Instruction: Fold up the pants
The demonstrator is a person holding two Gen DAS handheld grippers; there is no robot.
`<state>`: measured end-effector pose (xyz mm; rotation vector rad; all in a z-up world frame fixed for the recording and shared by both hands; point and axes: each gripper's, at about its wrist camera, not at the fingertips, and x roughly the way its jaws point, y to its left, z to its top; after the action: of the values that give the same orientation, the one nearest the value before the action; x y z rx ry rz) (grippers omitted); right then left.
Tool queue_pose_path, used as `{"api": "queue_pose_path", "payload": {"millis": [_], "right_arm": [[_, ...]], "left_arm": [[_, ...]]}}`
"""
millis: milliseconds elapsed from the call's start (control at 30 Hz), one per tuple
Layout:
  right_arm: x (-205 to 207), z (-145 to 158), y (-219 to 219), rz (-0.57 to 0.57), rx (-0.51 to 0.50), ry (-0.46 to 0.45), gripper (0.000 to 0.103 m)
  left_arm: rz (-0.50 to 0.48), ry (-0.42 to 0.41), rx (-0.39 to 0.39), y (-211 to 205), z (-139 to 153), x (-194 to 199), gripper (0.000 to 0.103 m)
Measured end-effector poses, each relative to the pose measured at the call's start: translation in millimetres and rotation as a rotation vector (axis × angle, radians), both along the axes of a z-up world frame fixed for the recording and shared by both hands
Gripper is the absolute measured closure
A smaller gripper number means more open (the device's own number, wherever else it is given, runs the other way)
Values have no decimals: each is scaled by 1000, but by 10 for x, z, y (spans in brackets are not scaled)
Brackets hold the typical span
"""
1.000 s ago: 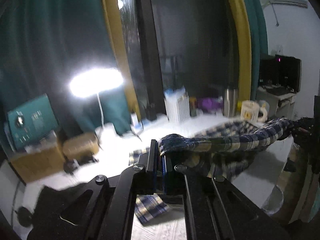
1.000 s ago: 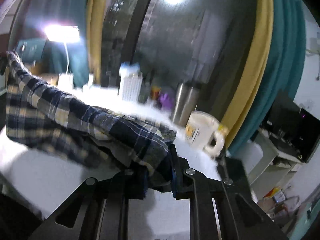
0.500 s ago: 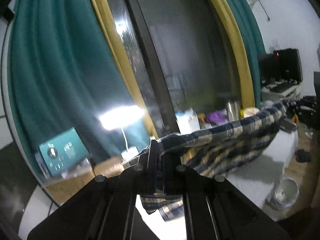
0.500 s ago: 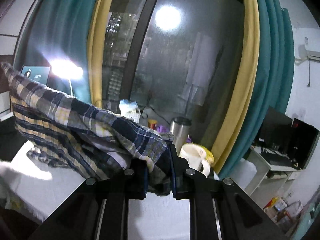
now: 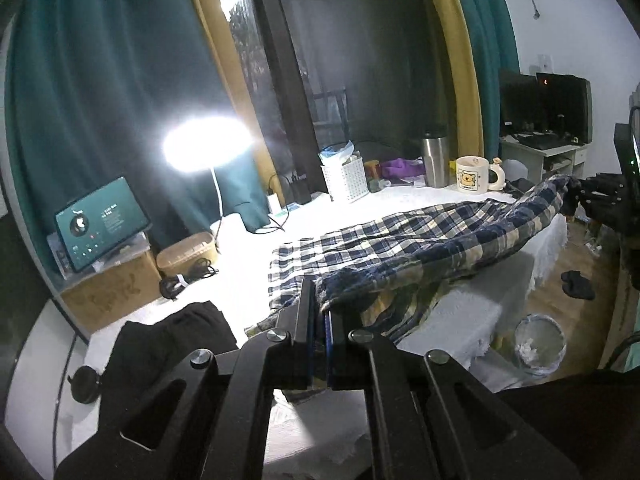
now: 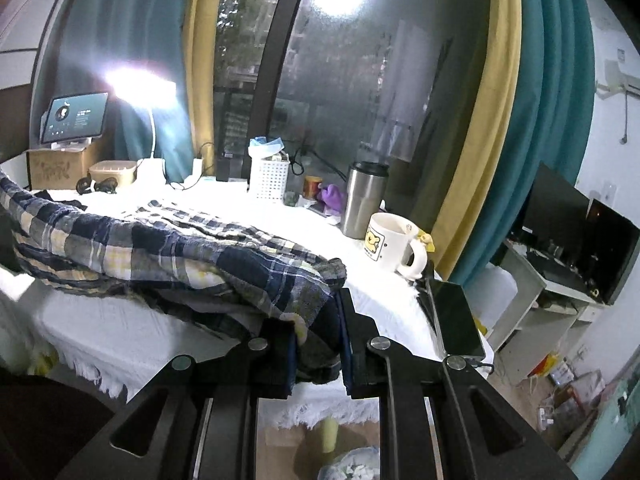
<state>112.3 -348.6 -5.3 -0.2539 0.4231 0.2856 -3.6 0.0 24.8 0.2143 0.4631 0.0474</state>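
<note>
Between the blue pads of the left gripper (image 5: 322, 316) a thin edge of the plaid pants (image 5: 420, 240) is pinched, jaws nearly together. The right gripper (image 6: 318, 334) is clamped on a thicker bunch of the same cloth, its jaws a narrow gap apart and filled with fabric. In the left view the right gripper (image 5: 596, 196) shows at the far end of the garment, so the pants hang stretched between the two tools along the near edge of the white-covered table (image 5: 460, 320). The near hem is lifted clear of the table; the far part lies flat on the cover, and some cloth sags over the table's front edge. Both tools tilt slightly downward toward the table; the hands themselves are out of view.

Beyond the pants, a white slotted basket (image 6: 269, 179) stands near the window with a blue bag and small items in it; what they are is too small to tell. Beside it to the right are a steel tumbler (image 6: 364, 199) and a white mug (image 6: 394, 246) with a bear print; the mug's inside looks stained, its contents unclear. A shallow tan box (image 5: 186, 248) sits by the lit lamp (image 5: 208, 144), next to a cardboard box (image 5: 108, 292) carrying a tablet (image 5: 100, 224). On the floor at the table's right a bin (image 5: 540, 344) holds crumpled paper. A black garment (image 5: 168, 340) lies on the table's left end.
</note>
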Motion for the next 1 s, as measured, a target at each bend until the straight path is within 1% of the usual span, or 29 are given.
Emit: {"api": "queue_pose_path", "payload": {"millis": [100, 200, 367, 1000], "right_arm": [[93, -26, 22, -9, 34, -4, 86], [217, -58, 84, -12, 57, 14, 86], [381, -37, 160, -7, 58, 25, 86], [855, 121, 194, -64, 89, 30, 86]], "left_arm": [[11, 8, -22, 55, -53, 65, 100], [31, 24, -31, 94, -113, 180, 100], [56, 14, -60, 198, -67, 374, 100], [16, -11, -110, 358, 96, 1076, 100]]}}
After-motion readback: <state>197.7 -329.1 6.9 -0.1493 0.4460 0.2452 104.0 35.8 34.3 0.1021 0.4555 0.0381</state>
